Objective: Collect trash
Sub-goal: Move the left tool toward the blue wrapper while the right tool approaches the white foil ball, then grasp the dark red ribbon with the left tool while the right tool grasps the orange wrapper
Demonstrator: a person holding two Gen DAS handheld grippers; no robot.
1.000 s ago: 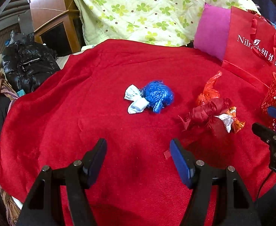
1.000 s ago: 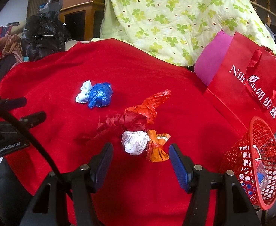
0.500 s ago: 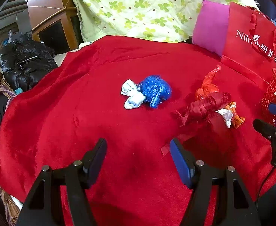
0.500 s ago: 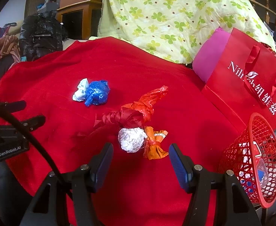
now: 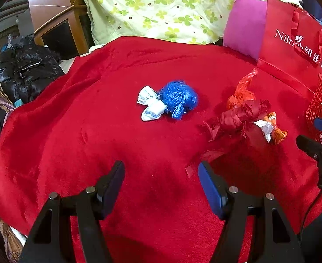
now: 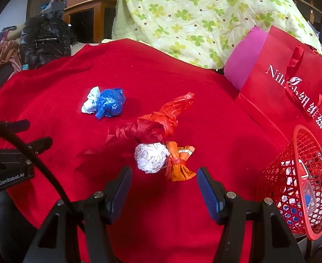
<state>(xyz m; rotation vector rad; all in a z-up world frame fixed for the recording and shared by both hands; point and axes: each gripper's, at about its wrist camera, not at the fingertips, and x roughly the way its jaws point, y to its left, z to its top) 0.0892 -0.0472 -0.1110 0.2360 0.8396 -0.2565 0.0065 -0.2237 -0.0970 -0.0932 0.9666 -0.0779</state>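
Observation:
Trash lies on a red blanket (image 5: 73, 131). A blue plastic wad (image 5: 179, 98) touches a white crumpled wrapper (image 5: 150, 107); they also show in the right wrist view (image 6: 110, 105) (image 6: 90, 104). A red plastic bag twist (image 6: 158, 122), a white paper ball (image 6: 151, 157) and an orange wrapper (image 6: 179, 164) lie together. My left gripper (image 5: 161, 183) is open and empty, short of the blue wad. My right gripper (image 6: 164, 185) is open and empty, just short of the paper ball. A red mesh basket (image 6: 301, 186) holding some trash leans at the right.
A red paper shopping bag (image 6: 292, 92) and a pink cushion (image 5: 244, 35) stand at the back right. A flowered quilt (image 5: 172, 6) is piled behind. A black jacket (image 5: 27, 70) and wooden furniture (image 5: 58, 22) are at the left.
Both grippers have moved a little forward toward the trash; the paper ball now sits closer to the right gripper. Both stay open.

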